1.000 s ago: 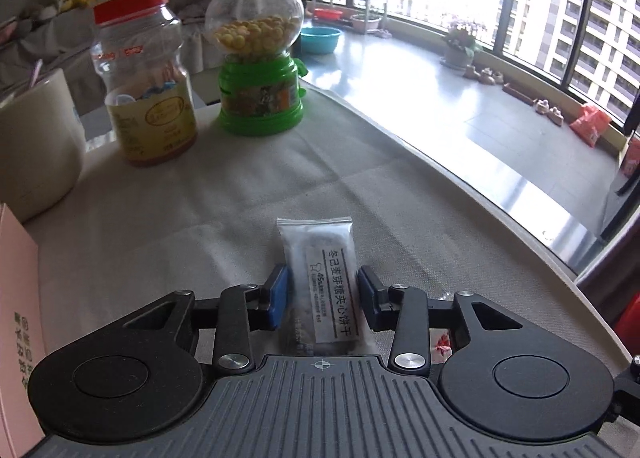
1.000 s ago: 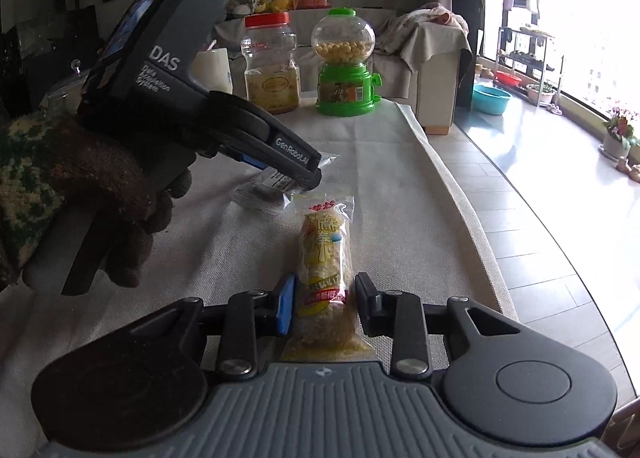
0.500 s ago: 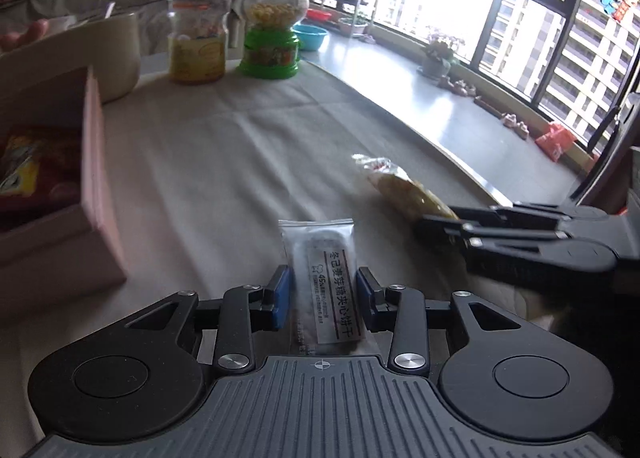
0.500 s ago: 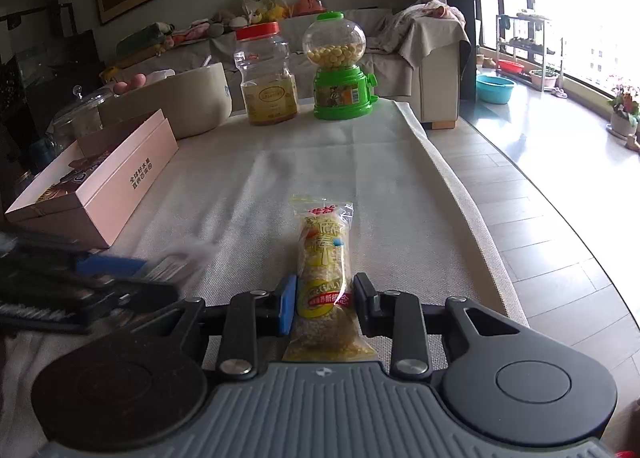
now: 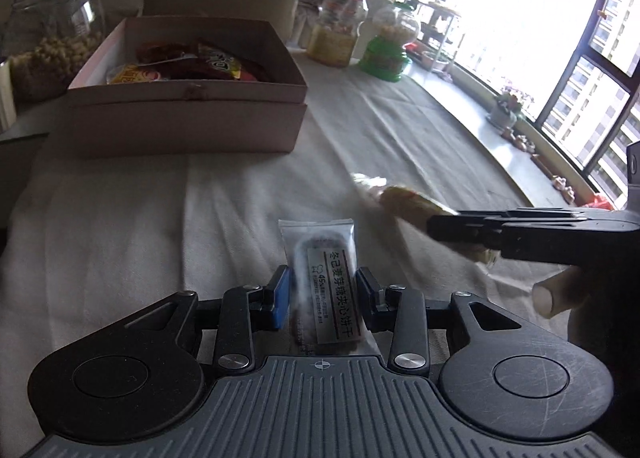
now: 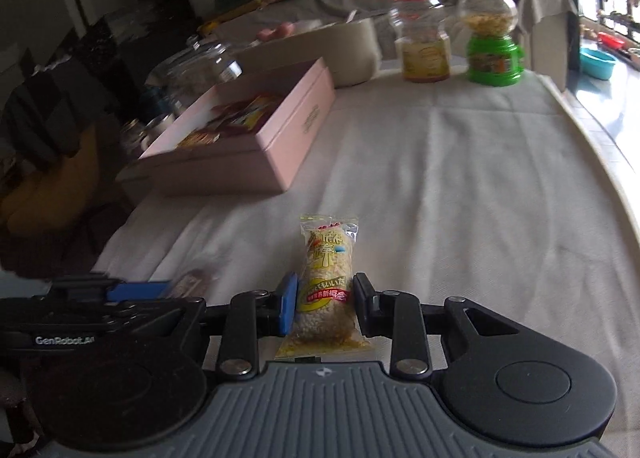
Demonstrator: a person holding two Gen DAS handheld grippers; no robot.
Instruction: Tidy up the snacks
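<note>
My left gripper (image 5: 322, 296) is shut on a clear biscuit packet (image 5: 326, 270) with a white label, held above the cloth. My right gripper (image 6: 325, 304) is shut on a yellow puffed-rice snack packet (image 6: 327, 278). That yellow packet (image 5: 404, 200) also shows blurred at the right of the left wrist view, in the right gripper (image 5: 472, 232). The left gripper (image 6: 132, 292) shows at the lower left of the right wrist view. An open pink box (image 5: 188, 126), (image 6: 280, 154) with several red and yellow snack packets inside stands ahead on the left.
A red-lidded plastic jar (image 6: 420, 42) and a green candy dispenser (image 6: 490, 38) stand at the table's far end. A beige pot (image 6: 340, 50) sits behind the box and a glass jar (image 5: 52, 42) to its left. The table edge (image 6: 600, 146) curves along the right.
The left gripper has swung left with the biscuit packet, so the pink box now lies ahead of it. The right gripper has also turned left with the yellow packet, nearer the box.
</note>
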